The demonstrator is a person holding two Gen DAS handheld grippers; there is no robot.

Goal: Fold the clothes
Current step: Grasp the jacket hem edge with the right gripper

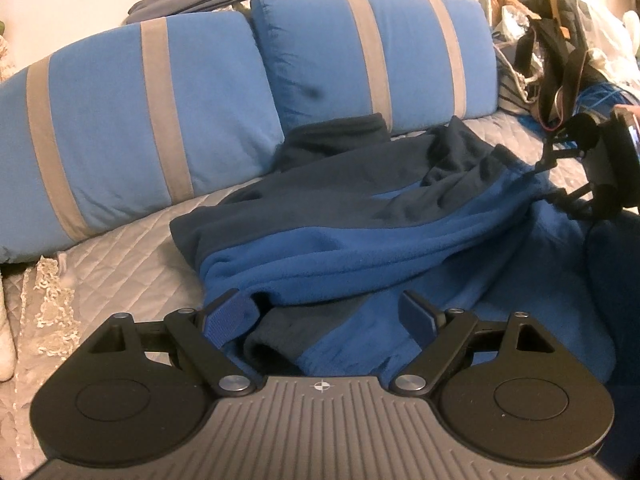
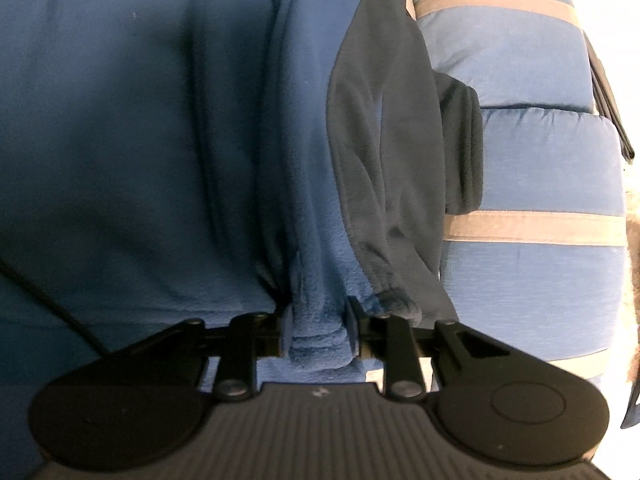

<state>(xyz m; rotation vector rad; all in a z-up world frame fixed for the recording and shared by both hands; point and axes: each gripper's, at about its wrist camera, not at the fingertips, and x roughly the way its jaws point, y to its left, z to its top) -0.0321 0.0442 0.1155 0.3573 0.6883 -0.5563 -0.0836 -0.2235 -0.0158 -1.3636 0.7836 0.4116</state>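
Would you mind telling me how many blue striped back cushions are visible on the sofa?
2. One cushion leans at the left, the other cushion beside it, behind the fleece jacket. More may be hidden.

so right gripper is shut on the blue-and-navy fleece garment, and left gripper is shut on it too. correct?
Half right. The right gripper is shut on the blue-and-navy fleece garment, but the left wrist view shows the left gripper open, its fingers spread over the fleece, gripping nothing.

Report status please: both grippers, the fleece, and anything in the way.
Left gripper open, low over fleece. Right gripper shut on fleece, bunched fold pinched. Garment unfolded on sofa cover; striped cushions close behind.
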